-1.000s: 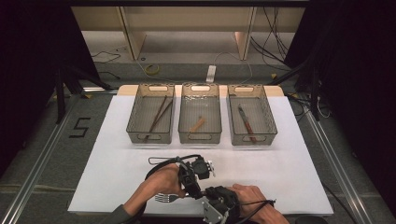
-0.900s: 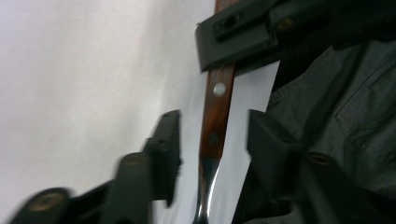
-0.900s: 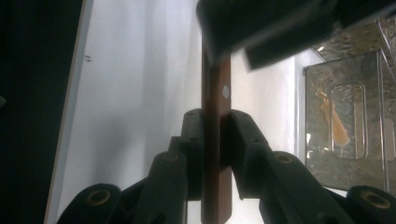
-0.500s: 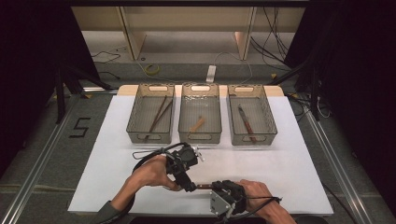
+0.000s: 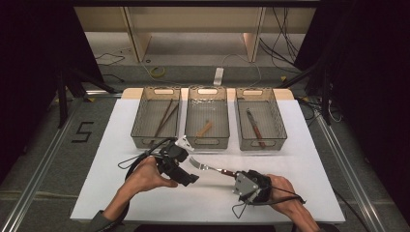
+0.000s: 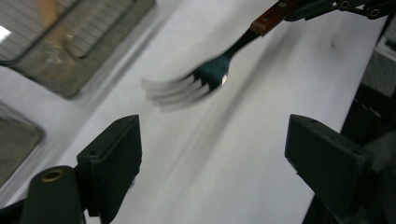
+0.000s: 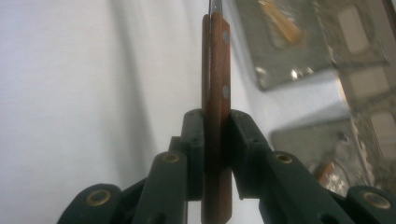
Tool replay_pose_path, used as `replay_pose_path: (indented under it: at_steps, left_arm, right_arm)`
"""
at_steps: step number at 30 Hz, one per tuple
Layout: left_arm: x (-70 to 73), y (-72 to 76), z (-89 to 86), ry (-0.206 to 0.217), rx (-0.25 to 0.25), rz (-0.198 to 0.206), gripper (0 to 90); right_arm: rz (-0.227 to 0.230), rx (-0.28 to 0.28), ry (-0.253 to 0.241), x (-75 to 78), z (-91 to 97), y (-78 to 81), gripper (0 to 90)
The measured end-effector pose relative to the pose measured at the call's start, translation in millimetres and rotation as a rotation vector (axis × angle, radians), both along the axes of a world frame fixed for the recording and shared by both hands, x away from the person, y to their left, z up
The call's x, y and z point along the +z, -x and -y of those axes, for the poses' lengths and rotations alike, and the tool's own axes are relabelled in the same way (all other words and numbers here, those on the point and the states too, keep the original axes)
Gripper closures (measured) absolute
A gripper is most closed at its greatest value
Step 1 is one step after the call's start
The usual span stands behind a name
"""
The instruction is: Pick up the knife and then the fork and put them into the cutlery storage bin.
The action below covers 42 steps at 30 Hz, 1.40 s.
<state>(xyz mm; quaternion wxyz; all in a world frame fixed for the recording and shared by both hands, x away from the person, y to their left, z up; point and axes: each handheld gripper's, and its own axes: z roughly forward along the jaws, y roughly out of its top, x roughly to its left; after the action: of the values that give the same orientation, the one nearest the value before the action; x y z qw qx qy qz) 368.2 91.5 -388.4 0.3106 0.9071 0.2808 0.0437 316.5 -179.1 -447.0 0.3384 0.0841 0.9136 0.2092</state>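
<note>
A fork (image 5: 209,167) with a wooden handle hangs over the white table cover, tines pointing left. My right gripper (image 5: 236,175) is shut on the handle; in the right gripper view the brown handle (image 7: 215,60) stands upright between the pads of my right gripper (image 7: 215,123). My left gripper (image 5: 186,165) sits just left of the tines. Its jaws have just been opening and stand wide apart with nothing between them. In the left gripper view the blurred fork (image 6: 205,77) floats ahead of my left gripper (image 6: 212,135).
Three mesh baskets stand in a row at the back. The left basket (image 5: 138,123) holds chopsticks (image 5: 164,117), the middle basket (image 5: 188,121) a small wooden piece (image 5: 204,129), the right basket (image 5: 276,121) a knife (image 5: 255,126). A white cover (image 5: 96,169) lies under everything.
The two hands have drawn apart. My right gripper has carried the fork to the right and away from the front edge. My left gripper's jaws have opened wide and moved back left.
</note>
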Motion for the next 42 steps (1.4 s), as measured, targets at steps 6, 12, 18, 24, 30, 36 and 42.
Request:
replay_pose_path:
  at_steps: [6, 12, 18, 24, 30, 36, 42]
  left_arm:
    - [-2.2, 2.4, -12.2, 0.074, 0.052, 0.042, 17.6]
    - [-13.1, 5.8, -24.6, 0.129, 0.100, 0.073, 17.3]
    - [-24.6, 9.2, -36.6, 0.198, 0.138, 0.095, 17.0]
    - [-25.9, 11.0, -50.9, 0.264, 0.188, 0.134, 17.0]
    - [-28.2, 12.9, -69.8, 0.295, 0.243, 0.149, 16.5]
    - [-29.6, 15.6, -75.1, 0.302, 0.257, 0.161, 16.4]
    - [-30.8, 17.2, -71.2, 0.286, 0.241, 0.164, 16.0]
  right_arm:
    - [-0.047, -0.115, -0.150, 11.7, 22.0, -21.0, 77.5]
    - [-0.093, -0.238, -0.275, 22.3, 42.2, -45.2, 77.4]
    - [-0.118, -0.359, -0.370, 35.9, 58.6, -69.3, 77.4]
    - [-0.133, -0.452, -0.433, 51.0, 71.4, -94.6, 77.5]
    - [-0.158, -0.548, -0.455, 61.4, 79.0, -124.4, 77.4]
    - [-0.193, -0.629, -0.486, 63.6, 82.2, -147.4, 77.4]
    - [-0.236, -0.706, -0.472, 57.5, 78.3, -166.9, 77.4]
